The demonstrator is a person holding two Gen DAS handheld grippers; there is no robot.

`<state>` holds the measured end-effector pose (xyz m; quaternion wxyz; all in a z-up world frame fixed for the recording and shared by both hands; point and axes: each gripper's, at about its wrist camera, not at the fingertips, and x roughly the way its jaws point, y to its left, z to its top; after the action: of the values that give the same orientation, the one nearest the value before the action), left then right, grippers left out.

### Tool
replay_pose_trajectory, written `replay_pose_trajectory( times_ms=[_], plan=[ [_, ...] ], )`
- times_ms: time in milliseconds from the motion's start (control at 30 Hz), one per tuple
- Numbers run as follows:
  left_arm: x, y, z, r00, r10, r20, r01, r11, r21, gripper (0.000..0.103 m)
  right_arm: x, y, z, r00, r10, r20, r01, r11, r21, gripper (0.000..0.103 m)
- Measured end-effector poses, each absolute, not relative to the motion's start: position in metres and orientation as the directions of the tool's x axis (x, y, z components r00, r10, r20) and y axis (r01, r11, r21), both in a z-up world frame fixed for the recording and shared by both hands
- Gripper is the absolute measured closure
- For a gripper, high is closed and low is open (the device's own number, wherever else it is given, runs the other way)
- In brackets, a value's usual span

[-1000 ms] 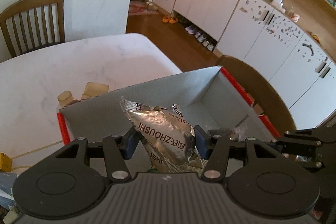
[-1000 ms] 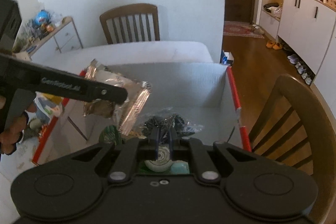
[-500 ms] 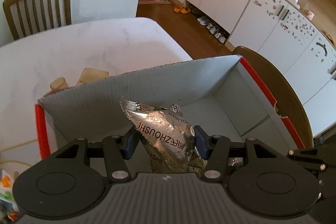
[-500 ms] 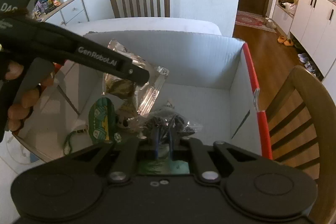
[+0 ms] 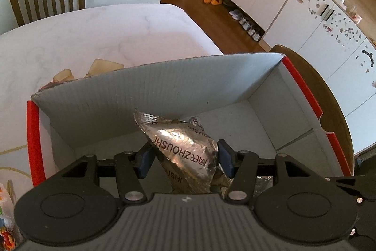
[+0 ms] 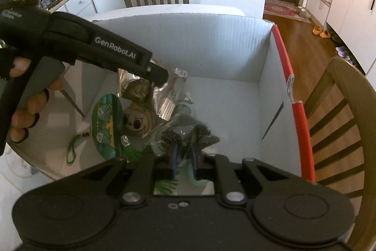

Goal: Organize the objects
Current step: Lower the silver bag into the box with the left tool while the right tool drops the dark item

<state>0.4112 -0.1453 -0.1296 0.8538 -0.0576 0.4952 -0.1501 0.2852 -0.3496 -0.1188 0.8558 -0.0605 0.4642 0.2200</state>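
Mid-drop, by the look of it: two packets held over the open white cardboard box [image 5: 164, 95] with red-taped edges, standing on the marble table [image 5: 94, 34].

Left gripper [image 5: 185, 158] pinching a crumpled silver foil snack bag [image 5: 185, 147], blue pads pressed on either side of it, bag hanging above the box floor. Same bag seen from the right wrist view at [image 6: 169, 95], under the left gripper's finger [image 6: 155, 73], just above the things already inside: a green round-printed pouch [image 6: 107, 121], a small cartoon-face toy [image 6: 137, 120] and a green cord [image 6: 71, 149].

Right gripper [image 6: 184, 157] nearly pressed together, jaws having just been opening a little, with a clear packet of dark contents [image 6: 185, 133] between the blue fingers; impossible to tell whether the pads grip it or have let go. Packet low in the box, near the toy.

Next, probably: spread the right jaws fully so the packet drops onto the box floor, then lower and release the foil bag in the free half of the box, well away from the red-edged wall [image 6: 298, 114]. Calls for lifting both grippers straight out without snagging the crinkly film or the wall.
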Motion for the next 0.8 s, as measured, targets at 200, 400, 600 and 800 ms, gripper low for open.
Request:
replay_pose_trajectory(
  times_ms=[200,400,600,800],
  plan=[
    [0.409,-0.148,-0.125,0.469,-0.310,-0.827,0.210,0.949,-0.236,0.037,0.288,-0.352,-0.118,0.460,0.325,-0.826,-0.434,0.894,0.110,0.081],
    [0.405,-0.144,-0.119,0.474,-0.303,-0.827,0.197,0.952,-0.235,0.027,0.285,-0.353,-0.114,0.467,0.323,-0.823,-0.432,0.896,0.106,0.069],
    [0.395,-0.139,-0.108,0.495,-0.316,-0.809,0.202,0.948,-0.247,0.027,0.279,-0.356,-0.103,0.482,0.339,-0.808,-0.423,0.898,0.124,0.059],
    [0.377,-0.134,-0.090,0.536,-0.327,-0.779,0.226,0.944,-0.241,0.027,0.271,-0.359,-0.087,0.506,0.353,-0.787,-0.414,0.900,0.137,0.046]
  ],
)
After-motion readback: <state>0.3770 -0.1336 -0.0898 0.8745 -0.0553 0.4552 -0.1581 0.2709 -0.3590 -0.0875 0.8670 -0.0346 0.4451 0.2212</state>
